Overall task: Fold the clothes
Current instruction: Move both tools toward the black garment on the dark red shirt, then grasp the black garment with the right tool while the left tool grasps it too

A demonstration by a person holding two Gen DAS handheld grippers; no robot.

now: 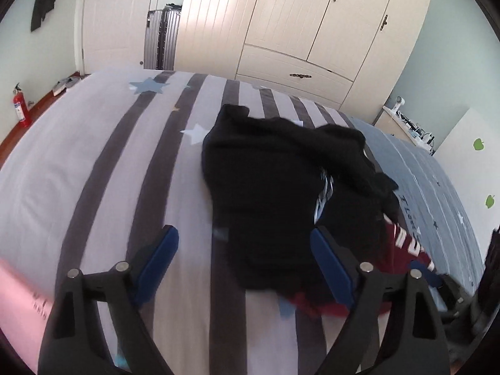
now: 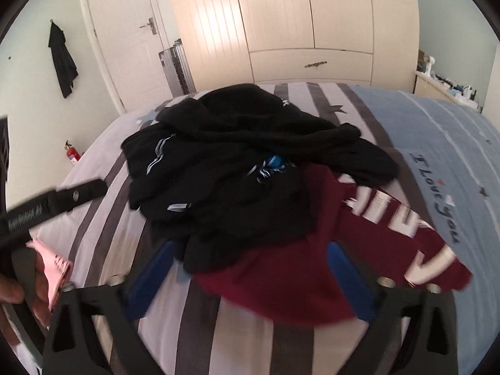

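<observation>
Left gripper (image 1: 245, 250): jaws spread wide, nothing between the blue pads (image 1: 162, 256), no contact with cloth evident. It hangs over the near edge of the clothes pile, lower centre of the left wrist view. Right gripper (image 2: 250, 268): likewise spread, pinching nothing; its pads flank the near hem of the maroon garment (image 2: 281, 281) at lower centre of the right wrist view. Whether either pad brushes the fabric cannot be told through the blur.

Clothes pile: a black garment (image 1: 275, 193) lies crumpled on top, centre of both views, overlapping the maroon garment with white lettering at lower right. Both rest on the striped bedspread (image 1: 109, 162). A pink cloth (image 2: 56, 265) shows at lower left of the right wrist view, beside a hand (image 2: 12, 293).

Handling, as judged: light, soft, limp cloth that will sag and drag neighbouring items if lifted from the middle. Best hold is a free edge, hem or shoulder seam of the topmost black garment, one gripper to each corner, lifting it clear before spreading flat.

Beyond: wardrobe (image 1: 312, 25) at upper centre.
</observation>
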